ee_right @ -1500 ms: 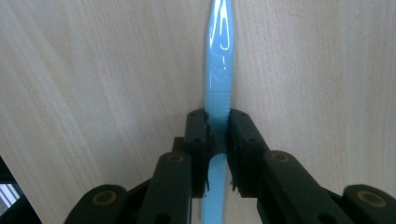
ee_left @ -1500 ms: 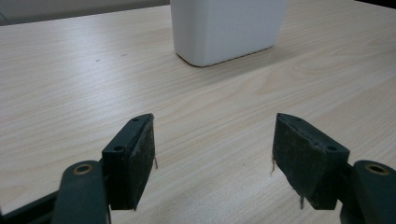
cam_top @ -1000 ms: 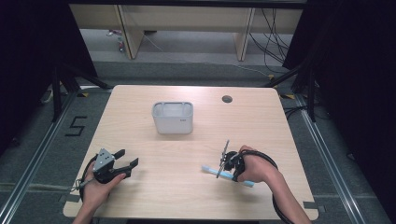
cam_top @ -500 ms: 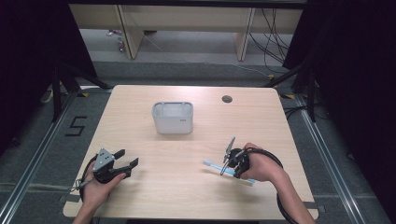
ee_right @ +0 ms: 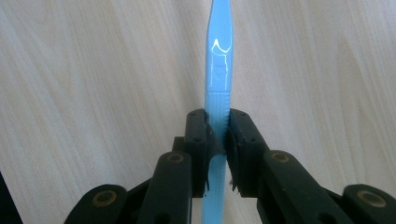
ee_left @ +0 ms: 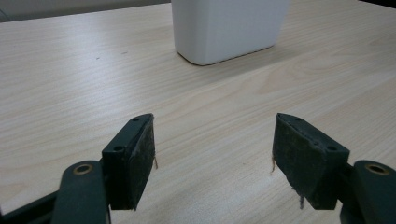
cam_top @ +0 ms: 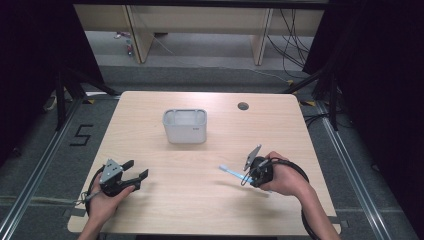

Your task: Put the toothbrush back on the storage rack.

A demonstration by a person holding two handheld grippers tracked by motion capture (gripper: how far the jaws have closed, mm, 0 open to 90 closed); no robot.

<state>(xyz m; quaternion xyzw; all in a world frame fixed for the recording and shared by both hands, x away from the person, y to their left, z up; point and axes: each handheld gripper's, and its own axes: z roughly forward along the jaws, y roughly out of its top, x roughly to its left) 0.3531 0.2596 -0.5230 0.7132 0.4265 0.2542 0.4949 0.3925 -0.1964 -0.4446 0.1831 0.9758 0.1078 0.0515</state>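
Right gripper view, looking down at the table: the right gripper [ee_right: 217, 140] is clamped on a slim, glossy light-blue plastic toothbrush handle [ee_right: 218, 70], the pads pinching its ribbed middle. From the high view, this toothbrush [cam_top: 234, 173] sits low over the pale wooden table [cam_top: 300, 125], near the person's right hand [cam_top: 280, 177]. A white, rounded-square plastic container [cam_top: 185, 126] stands well apart, toward the table's far side. The left gripper [cam_top: 132, 172] rests at the near left, jaws wide apart, empty. To do this well, I judge: lift level, keep the pinch firm, carry the handle above the container's rim before tilting it in.
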